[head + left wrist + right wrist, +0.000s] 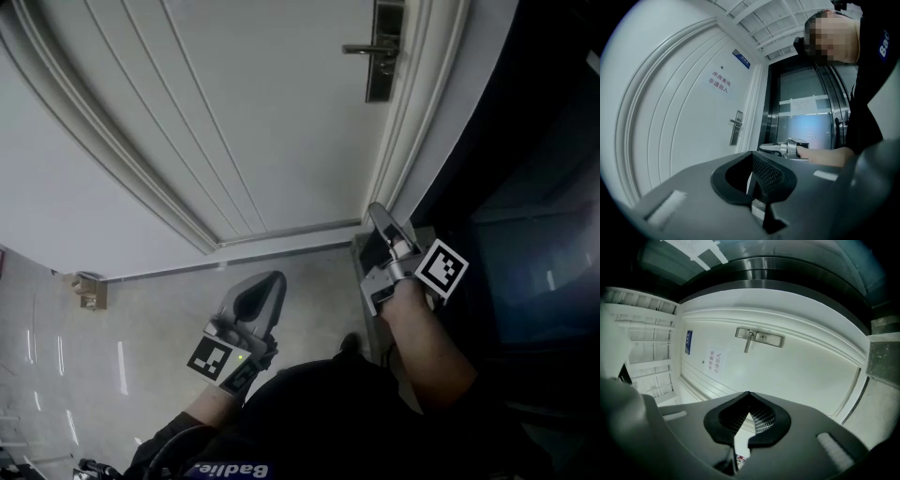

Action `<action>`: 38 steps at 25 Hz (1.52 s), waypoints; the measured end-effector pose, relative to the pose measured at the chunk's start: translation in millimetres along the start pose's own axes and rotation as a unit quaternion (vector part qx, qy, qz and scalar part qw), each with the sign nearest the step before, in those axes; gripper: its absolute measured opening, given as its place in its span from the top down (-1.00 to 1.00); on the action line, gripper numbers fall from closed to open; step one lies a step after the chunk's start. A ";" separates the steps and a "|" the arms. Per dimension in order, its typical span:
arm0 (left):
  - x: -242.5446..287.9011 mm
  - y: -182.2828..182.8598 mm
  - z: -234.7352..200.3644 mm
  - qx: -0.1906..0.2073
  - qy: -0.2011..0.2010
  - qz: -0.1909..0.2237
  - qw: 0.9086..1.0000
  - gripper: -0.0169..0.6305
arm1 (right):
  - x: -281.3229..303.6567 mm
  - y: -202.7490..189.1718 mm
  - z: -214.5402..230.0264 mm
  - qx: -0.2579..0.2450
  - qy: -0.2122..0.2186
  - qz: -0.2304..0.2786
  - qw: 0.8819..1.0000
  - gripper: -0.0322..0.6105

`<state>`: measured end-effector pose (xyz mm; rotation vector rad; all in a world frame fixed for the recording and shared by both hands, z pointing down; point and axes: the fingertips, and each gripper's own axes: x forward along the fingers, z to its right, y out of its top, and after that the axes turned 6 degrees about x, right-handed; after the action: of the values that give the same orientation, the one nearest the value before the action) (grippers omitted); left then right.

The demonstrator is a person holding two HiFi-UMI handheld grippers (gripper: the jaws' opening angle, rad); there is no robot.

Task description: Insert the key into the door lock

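While you stand facing it, the white panelled door (234, 112) fills the far side of the scene. A dark glass-and-metal frame (525, 187) stands to its right, and pale floor tiles (159, 309) lie near you.

Your right gripper (375, 212) is held close to the door's right edge, just beside that frame, and points toward the door. Its jaws are pressed together at the tips, and nothing shows between them. Your left gripper (272, 278) sits to the left of it and nearer to you, over the tiles. Its jaws are also pressed together, with nothing between them.

The door lock (384, 52), a tall metal plate with a lever handle, is mounted far up on the door near its right edge, well apart from both grippers. The lever points left.

A paper notice (719, 80) hangs on the door left of the lock, with a small blue sign (741, 59) above it. A small tan block (89, 291) rests on the floor at the left.
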<state>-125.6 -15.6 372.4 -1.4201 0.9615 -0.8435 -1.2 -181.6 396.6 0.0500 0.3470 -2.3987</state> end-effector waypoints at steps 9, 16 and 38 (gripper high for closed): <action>-134.3 -0.4 -24.4 -0.017 -0.024 0.015 0.999 0.90 | -44.9 -136.3 -24.2 -0.060 -0.020 0.011 0.998 0.89; -127.1 -10.4 -32.6 -0.044 -0.040 0.004 0.998 0.90 | -47.7 -156.9 -25.8 -0.117 -0.021 -0.015 0.993 0.89; -89.2 -19.6 178.0 -0.022 0.000 -0.029 0.999 0.90 | -228.1 -140.8 -64.5 -0.478 0.031 -0.114 0.870 0.89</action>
<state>2.3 137.9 382.1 -1.4912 0.9487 -0.8699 74.4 83.5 397.1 -0.3829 1.5976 -2.1788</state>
